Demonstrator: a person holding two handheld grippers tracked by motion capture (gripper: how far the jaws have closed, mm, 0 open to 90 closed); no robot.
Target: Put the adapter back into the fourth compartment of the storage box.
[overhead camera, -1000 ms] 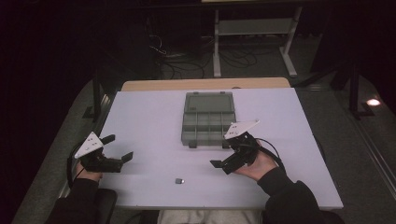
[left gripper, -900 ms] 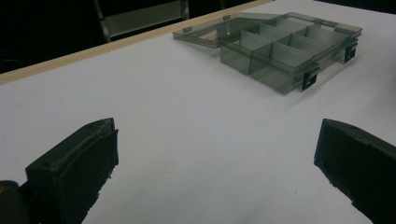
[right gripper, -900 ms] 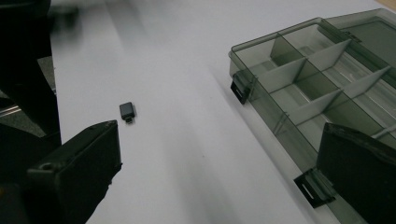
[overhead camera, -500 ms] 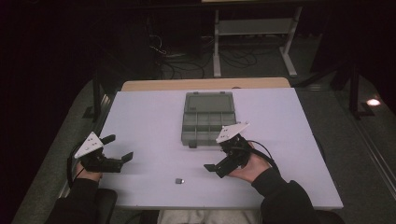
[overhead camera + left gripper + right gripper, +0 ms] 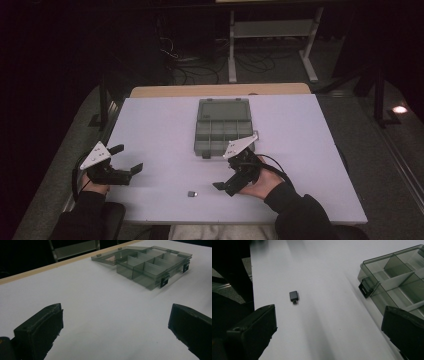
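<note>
A small black part (image 5: 192, 193) lies on the white table near its front edge; the right gripper view has the part (image 5: 294, 296) ahead and left of centre. My right gripper (image 5: 225, 178) is just right of it, open, jaws wide with nothing between them (image 5: 329, 315). A grey clear compartment box (image 5: 222, 127) sits mid-table with its lid folded back, seen as the box (image 5: 150, 267) and the box (image 5: 397, 277). My left gripper (image 5: 127, 158) rests open at the table's left front, empty (image 5: 116, 315).
The white table (image 5: 310, 150) has a wooden strip (image 5: 220, 90) along its far edge. Behind it on the dark floor are cables (image 5: 190, 70) and a metal stand (image 5: 272, 30). The person's sleeves come in over the front edge.
My right gripper has moved left and toward the front edge, closing on the small black part. The left gripper has stayed put.
</note>
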